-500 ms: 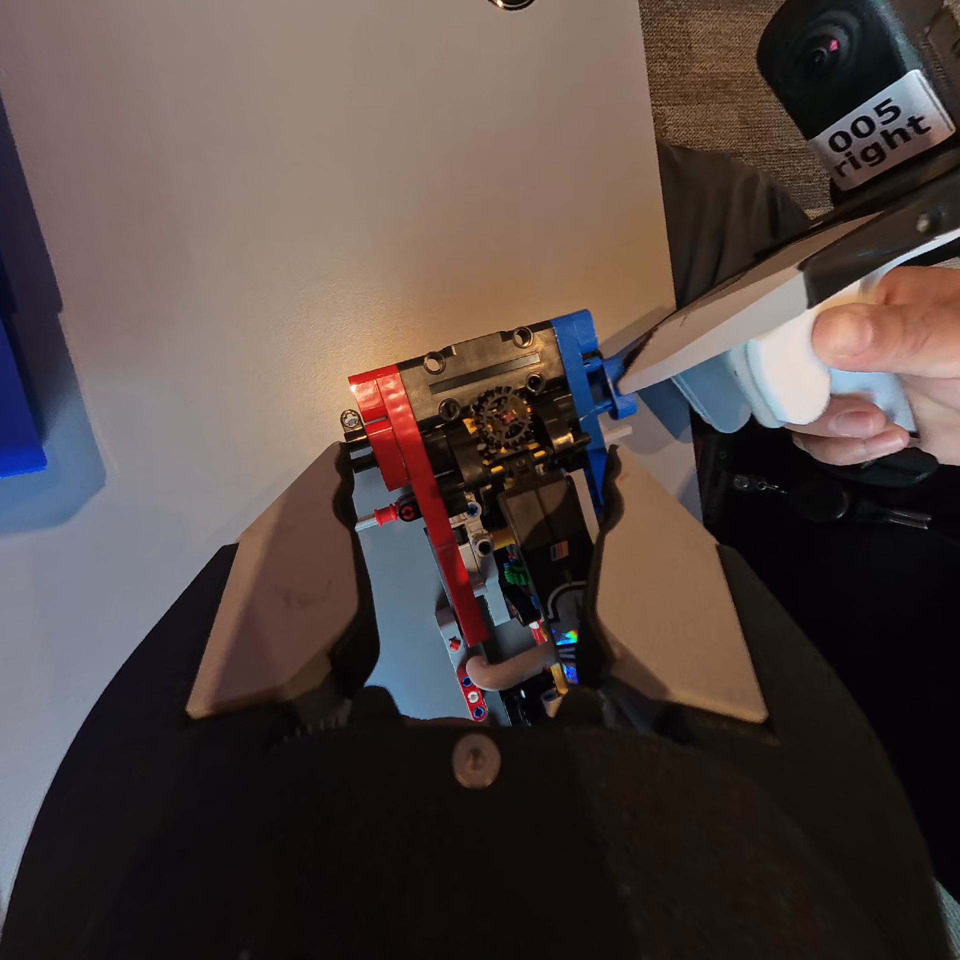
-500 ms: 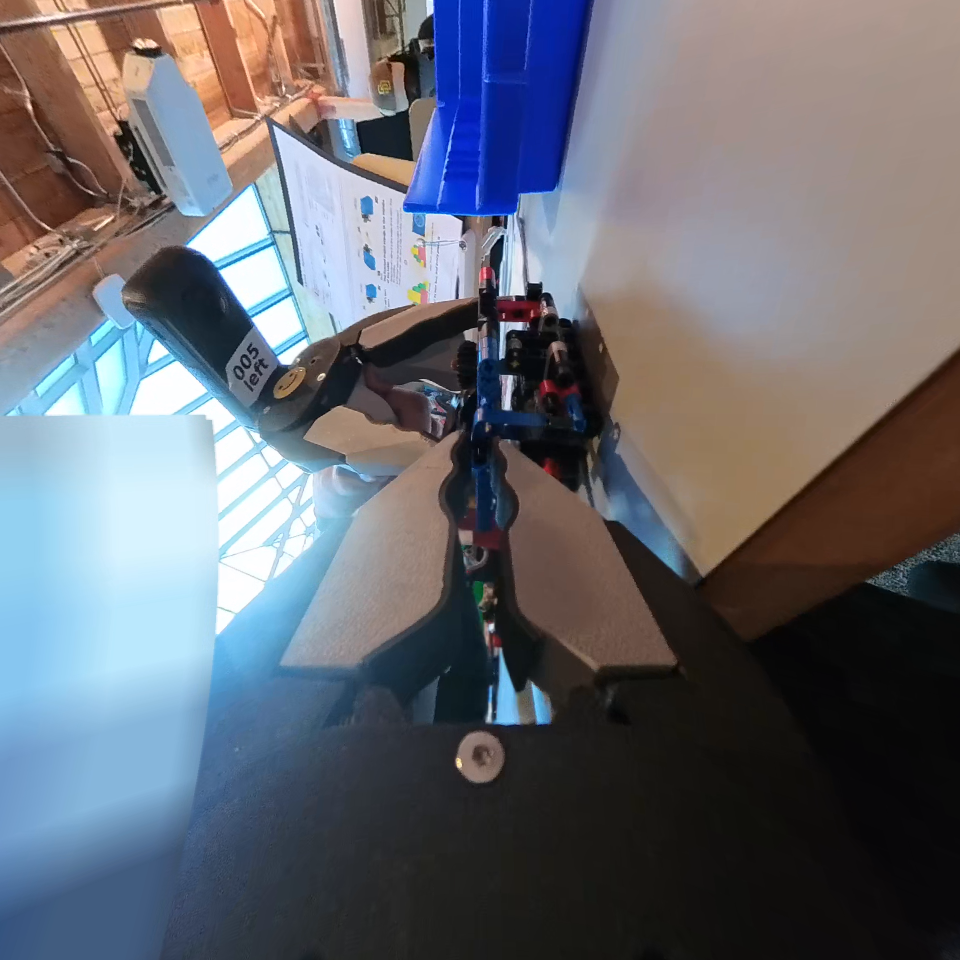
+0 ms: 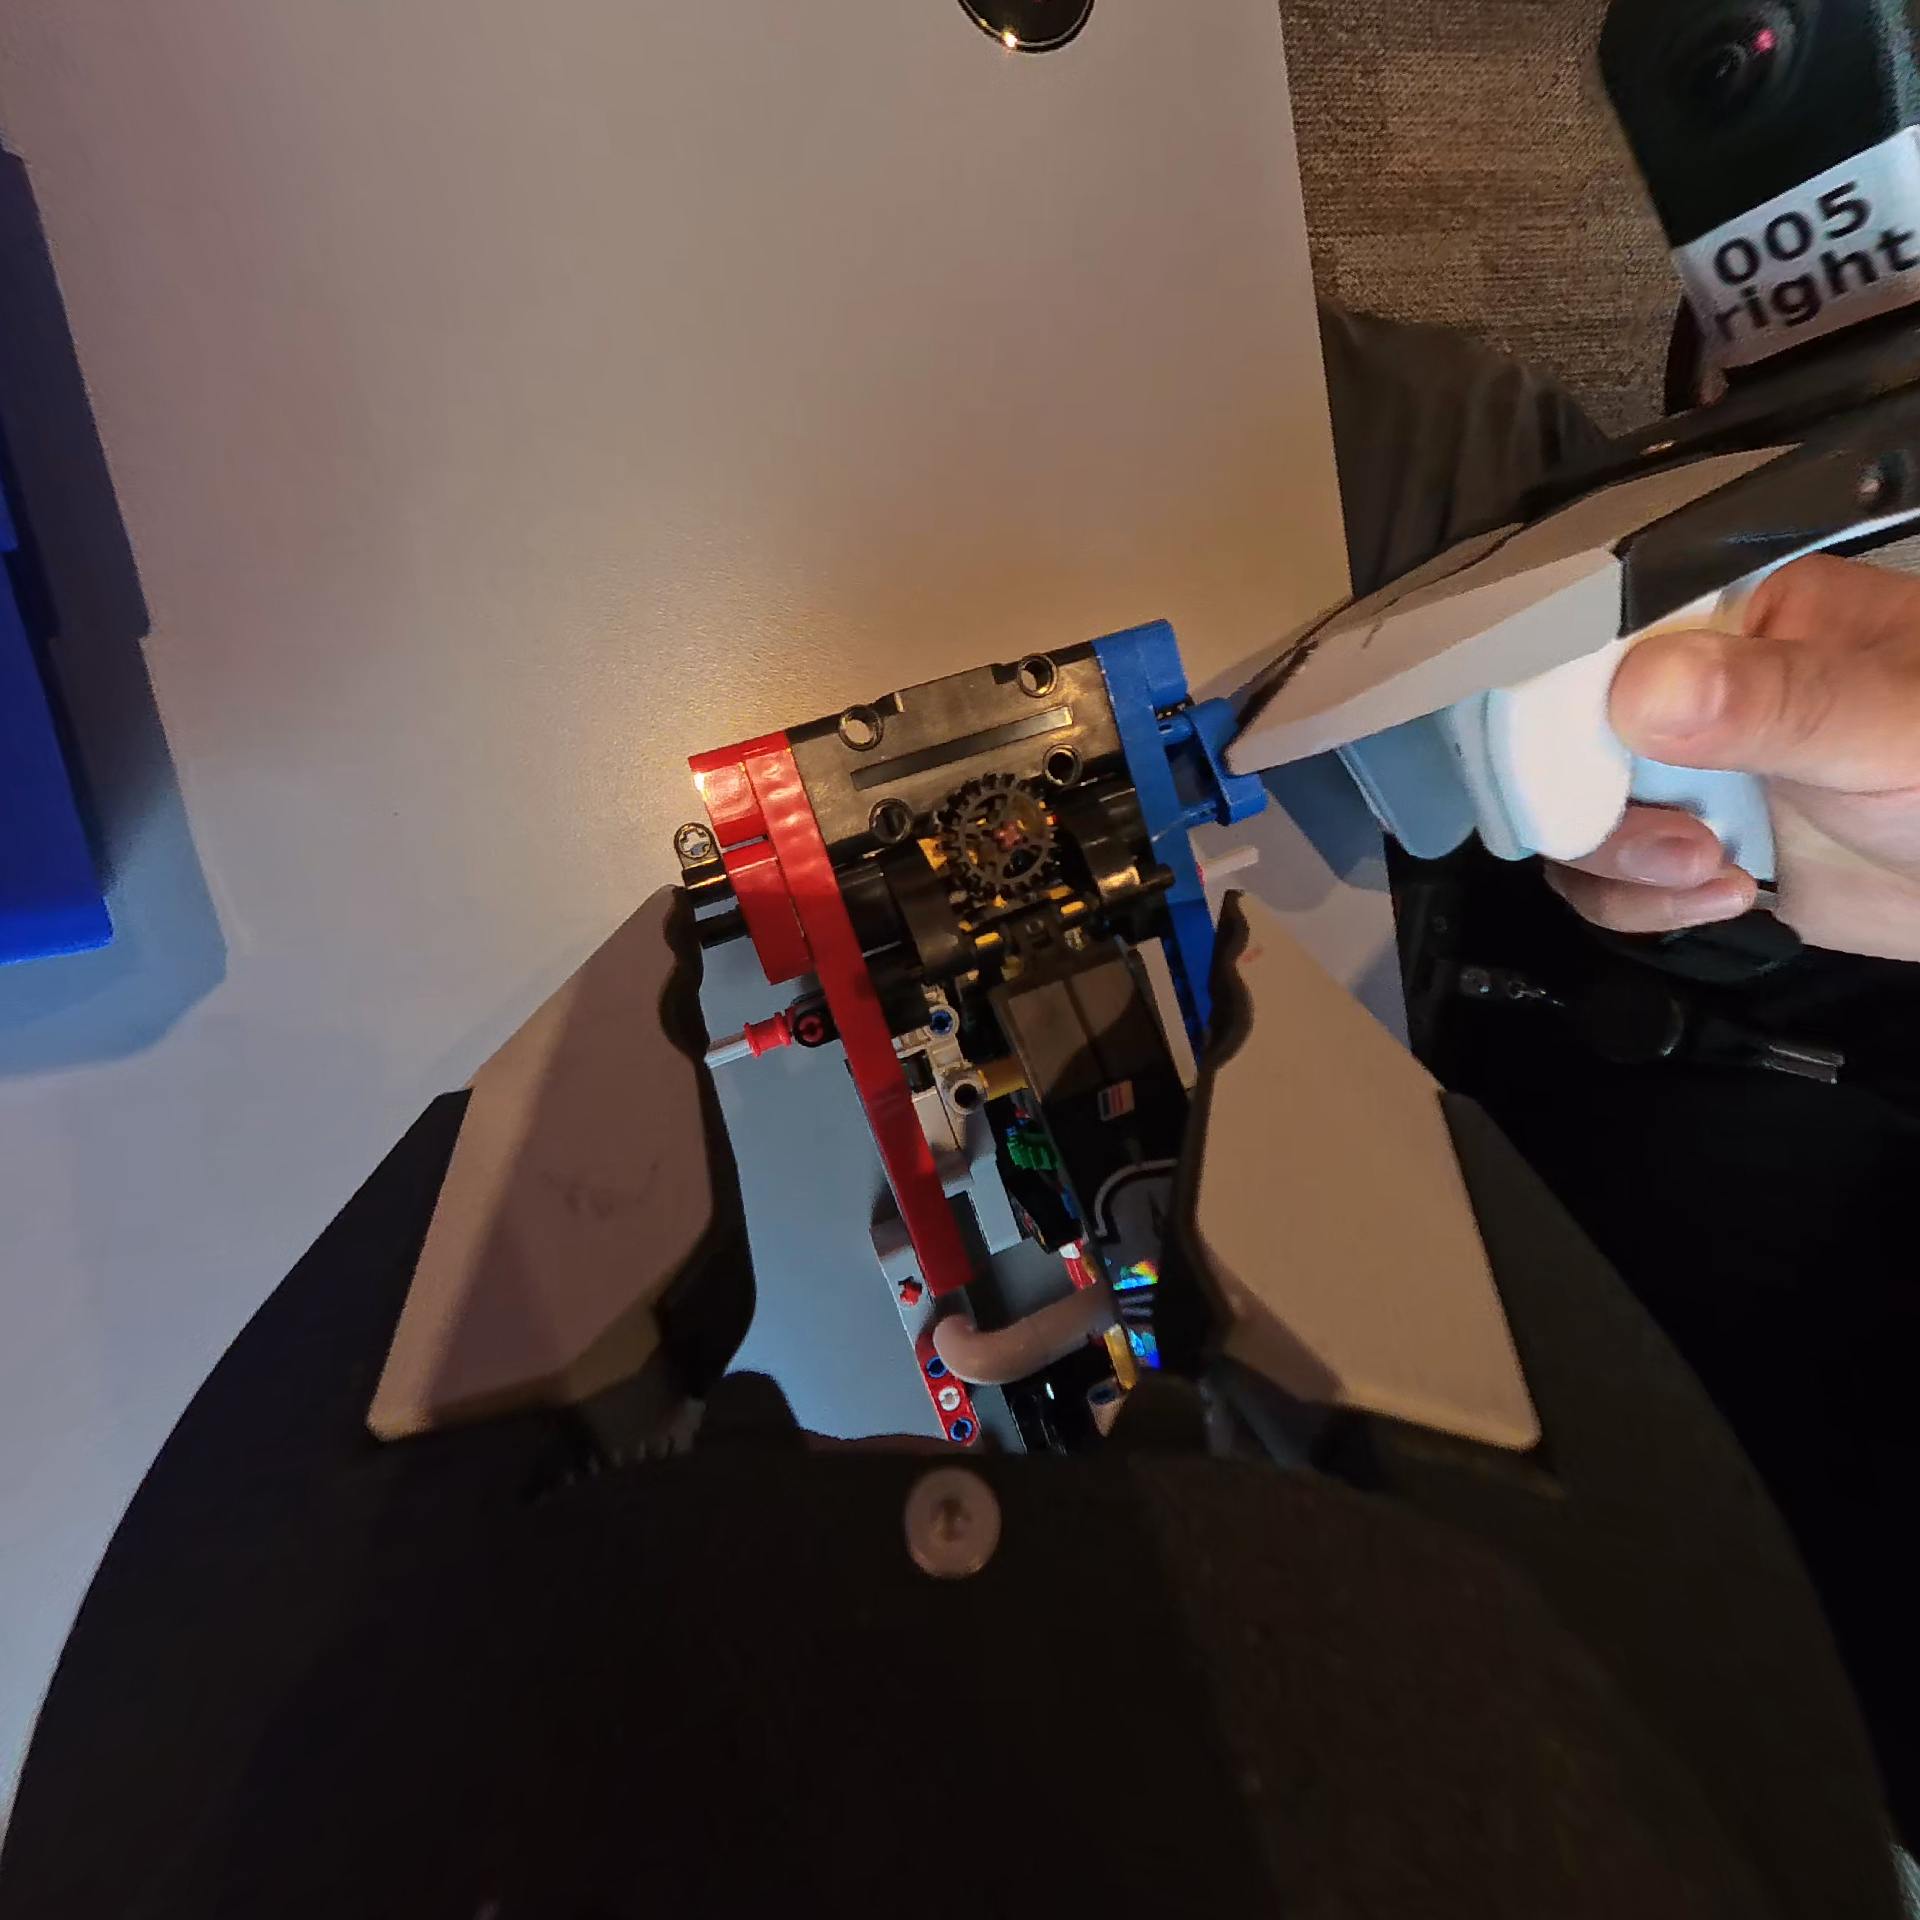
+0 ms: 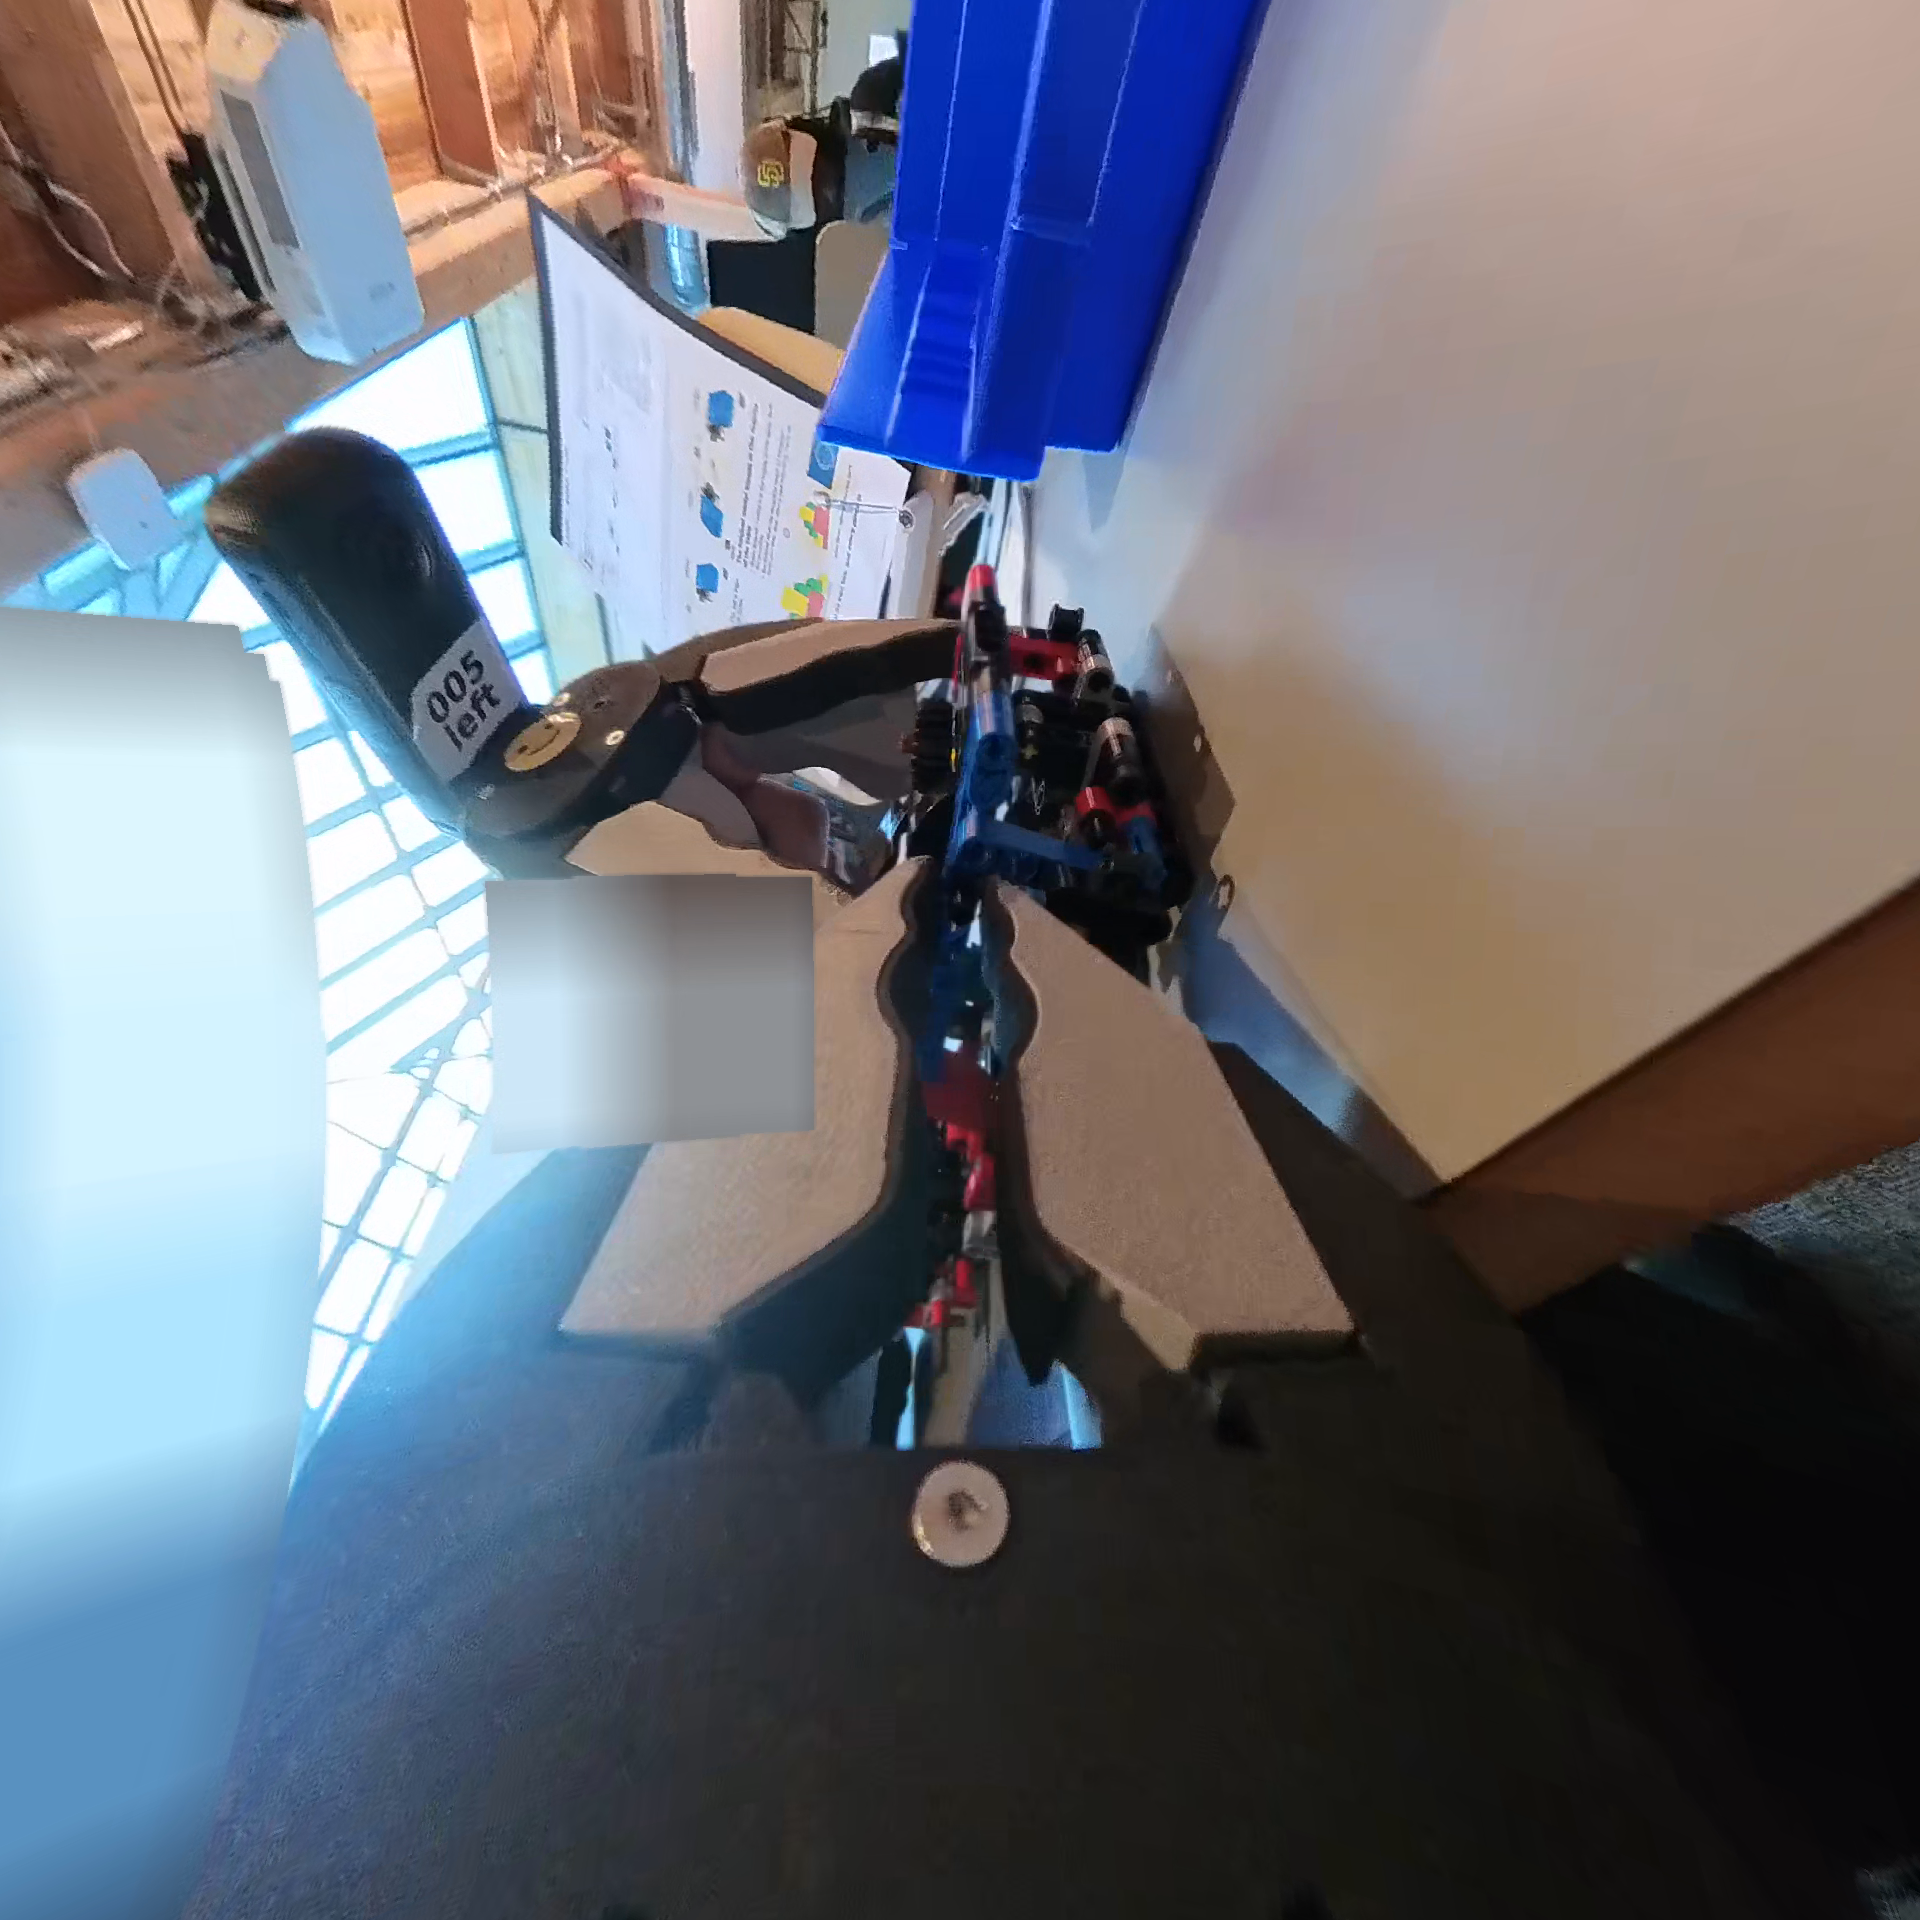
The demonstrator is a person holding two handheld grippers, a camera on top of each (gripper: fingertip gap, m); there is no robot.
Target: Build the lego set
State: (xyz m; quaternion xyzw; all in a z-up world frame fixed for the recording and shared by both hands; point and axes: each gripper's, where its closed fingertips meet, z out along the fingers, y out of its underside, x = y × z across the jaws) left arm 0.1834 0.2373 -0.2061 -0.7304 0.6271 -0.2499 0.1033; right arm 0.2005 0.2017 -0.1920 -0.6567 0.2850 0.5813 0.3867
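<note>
Model (image 3: 966, 935) | long axis along left fingers (image 3: 582, 1174) | right fingers (image 4: 1122, 1122) pinching blue piece (image 3: 1216, 748)

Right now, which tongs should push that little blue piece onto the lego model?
Probably the right tongs. Their tips already pinch the small blue piece against the blue beam. The left tongs are busy clamping the lego model, keeping it steady.

My left gripper (image 3: 951, 935) has the lego model (image 3: 966, 935) between its fingers, above the table (image 3: 623, 416), with my right gripper (image 3: 1236, 743) coming in from the right and its tips on a small piece (image 3: 1221, 764) at the model's right edge. From my right gripper (image 4: 951, 914) the model (image 4: 1039, 769) lies just ahead; a bin (image 4: 1039, 229) sits on the table (image 4: 1558, 520) beyond it, an instruction sheet (image 4: 675, 457) stands ahead to the left, and my left gripper (image 4: 935, 675) reaches in from the left.
</note>
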